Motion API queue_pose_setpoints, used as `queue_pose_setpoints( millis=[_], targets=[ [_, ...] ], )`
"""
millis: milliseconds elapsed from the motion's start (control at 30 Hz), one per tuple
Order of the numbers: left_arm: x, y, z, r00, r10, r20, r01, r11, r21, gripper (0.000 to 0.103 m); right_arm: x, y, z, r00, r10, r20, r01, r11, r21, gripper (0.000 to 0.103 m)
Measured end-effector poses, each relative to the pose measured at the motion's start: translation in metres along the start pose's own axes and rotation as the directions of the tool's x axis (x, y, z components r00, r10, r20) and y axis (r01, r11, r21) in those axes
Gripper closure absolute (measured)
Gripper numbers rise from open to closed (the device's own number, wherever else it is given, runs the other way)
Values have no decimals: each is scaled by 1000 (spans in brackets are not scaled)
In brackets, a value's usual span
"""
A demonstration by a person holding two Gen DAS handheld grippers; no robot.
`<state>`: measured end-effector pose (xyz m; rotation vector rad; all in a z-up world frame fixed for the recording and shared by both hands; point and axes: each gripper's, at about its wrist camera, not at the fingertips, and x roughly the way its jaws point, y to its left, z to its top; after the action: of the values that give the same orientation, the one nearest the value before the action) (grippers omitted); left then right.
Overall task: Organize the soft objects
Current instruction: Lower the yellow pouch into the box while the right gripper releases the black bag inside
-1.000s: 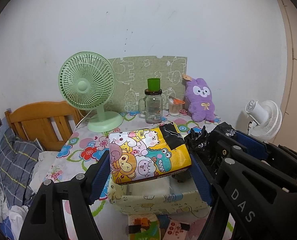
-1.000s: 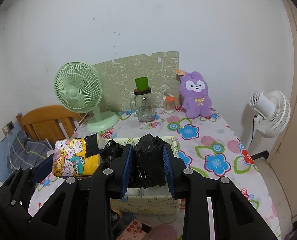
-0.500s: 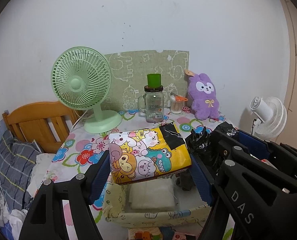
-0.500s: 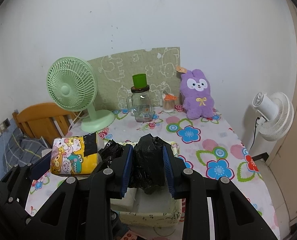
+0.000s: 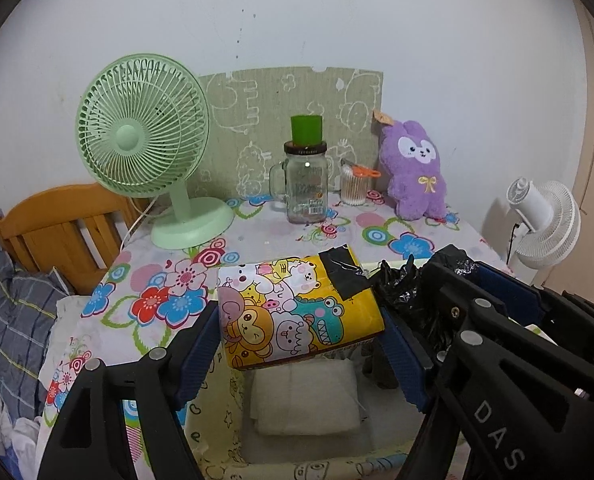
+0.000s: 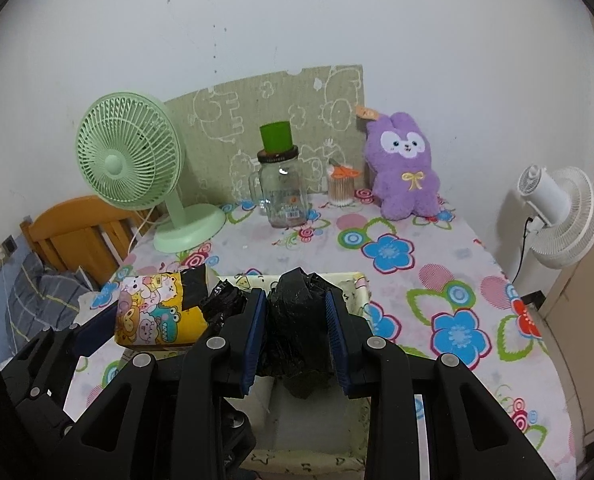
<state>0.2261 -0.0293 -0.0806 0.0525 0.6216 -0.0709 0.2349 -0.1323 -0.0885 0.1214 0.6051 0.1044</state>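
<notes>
Yellow cartoon-print tissue pack [image 5: 297,312], soft, patched with black tape at one corner. Crumpled black plastic bag [image 6: 297,328], glossy and bunched. Left gripper [image 5: 301,354]: jaws wide apart, clamped on the tissue pack's two ends. Right gripper [image 6: 295,338]: jaws narrow, squeezing the black bag. Both bundles held side by side above the pale patterned fabric bin [image 6: 359,292] on the floral worktop [image 6: 437,292].
</notes>
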Motion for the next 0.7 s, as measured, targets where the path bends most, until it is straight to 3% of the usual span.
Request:
queue_pose_setpoints(
  millis=[300,433,700],
  targets=[
    [15,1,-3,999,-1,-34,1,1000,-5,14,14,1,-3,1000,-13,-4,13,1000,-19,66],
    [17,2,-4,999,-14,-45,14,1000,-6,9,14,0,-3,1000,-27,5,27,999,-31,44],
    [8,-1,-9,999,-14,-46,16,1000,26,0,14,-1,-4,1000,-2,-2,2,999,-39,19]
  ],
)
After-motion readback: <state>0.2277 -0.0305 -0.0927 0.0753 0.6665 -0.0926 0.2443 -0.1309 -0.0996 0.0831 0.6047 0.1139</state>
